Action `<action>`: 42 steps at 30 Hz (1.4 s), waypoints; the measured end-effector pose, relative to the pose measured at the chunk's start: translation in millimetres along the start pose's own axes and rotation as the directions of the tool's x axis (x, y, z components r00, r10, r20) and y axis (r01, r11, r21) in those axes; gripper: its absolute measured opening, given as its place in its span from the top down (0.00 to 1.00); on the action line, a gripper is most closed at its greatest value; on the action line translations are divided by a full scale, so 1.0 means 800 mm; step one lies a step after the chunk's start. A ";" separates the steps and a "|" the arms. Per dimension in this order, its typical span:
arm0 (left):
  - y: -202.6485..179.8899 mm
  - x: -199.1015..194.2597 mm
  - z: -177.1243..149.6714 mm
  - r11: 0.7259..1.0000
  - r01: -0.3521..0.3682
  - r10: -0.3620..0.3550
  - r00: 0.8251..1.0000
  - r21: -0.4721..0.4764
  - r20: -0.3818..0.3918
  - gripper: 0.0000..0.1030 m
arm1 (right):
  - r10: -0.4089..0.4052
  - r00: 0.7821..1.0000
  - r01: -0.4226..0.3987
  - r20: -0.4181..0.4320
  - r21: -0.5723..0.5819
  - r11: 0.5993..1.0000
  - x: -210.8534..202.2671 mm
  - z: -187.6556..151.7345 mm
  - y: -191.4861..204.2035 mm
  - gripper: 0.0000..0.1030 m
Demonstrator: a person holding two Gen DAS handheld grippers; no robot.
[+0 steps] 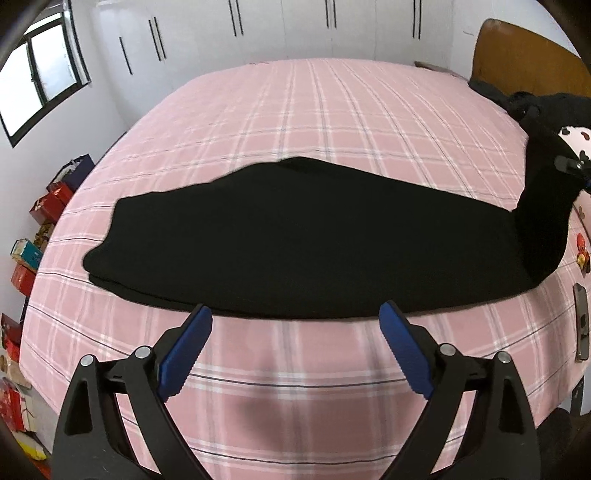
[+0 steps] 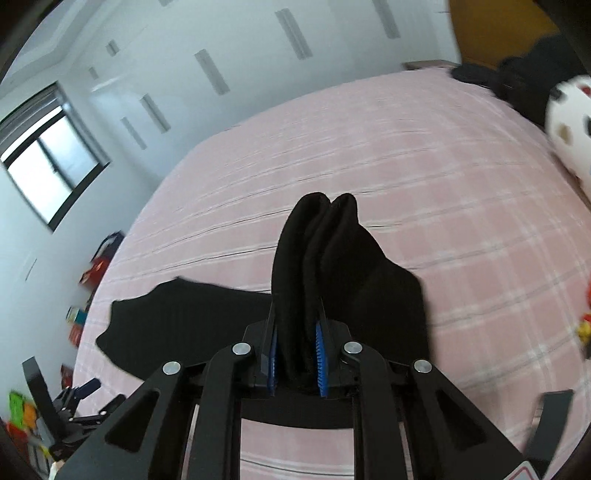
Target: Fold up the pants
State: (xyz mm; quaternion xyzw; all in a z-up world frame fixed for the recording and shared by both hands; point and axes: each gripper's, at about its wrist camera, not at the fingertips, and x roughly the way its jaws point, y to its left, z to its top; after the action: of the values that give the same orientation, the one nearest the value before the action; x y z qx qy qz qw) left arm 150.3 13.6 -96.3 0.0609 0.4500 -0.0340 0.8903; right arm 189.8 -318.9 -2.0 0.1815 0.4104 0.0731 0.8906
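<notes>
Lying lengthwise along the pink plaid bed's near edge, black fabric pants rise at one end, pinched by right gripper; left gripper spread, empty.

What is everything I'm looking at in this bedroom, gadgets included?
pants: one pair, black, lying across the bed, one end lifted up at the right
bed cover: one, pink plaid, spread over the bed
headboard: one, brown wood, far right end of the bed
dark clothes: a heap, black, by the headboard
wardrobe: white doors with dark handles, along the far wall
window: one, dark frame, left wall
boxes: several, mostly red, on the floor left of the bed
left gripper: black with blue pads, jaws wide apart, empty, near the pants' near edge
right gripper: black with blue pads, clamped on the bunched pants end
</notes>
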 end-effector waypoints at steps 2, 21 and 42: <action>0.016 0.000 0.000 1.000 -0.007 0.007 1.000 -0.002 0.009 0.13 | 0.010 1.000 -0.010 -0.017 -0.041 0.999 0.019 -0.002 0.040 0.86; 0.138 0.080 -0.030 0.996 -0.037 0.034 0.999 -0.087 -0.041 0.13 | -0.025 0.963 -0.029 -0.269 -0.195 0.980 0.234 -0.115 0.251 0.85; 0.156 0.114 -0.046 0.986 0.053 -0.054 0.999 -0.157 -0.001 0.12 | -0.079 0.988 0.045 -0.134 -0.242 0.969 0.230 -0.123 0.292 0.80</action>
State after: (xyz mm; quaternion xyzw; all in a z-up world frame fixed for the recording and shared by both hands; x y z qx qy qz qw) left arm 189.8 142.1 -181.7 -0.0215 0.4551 -0.0223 0.8899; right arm 239.4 -25.7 -100.7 0.0546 0.4667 0.1067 0.8762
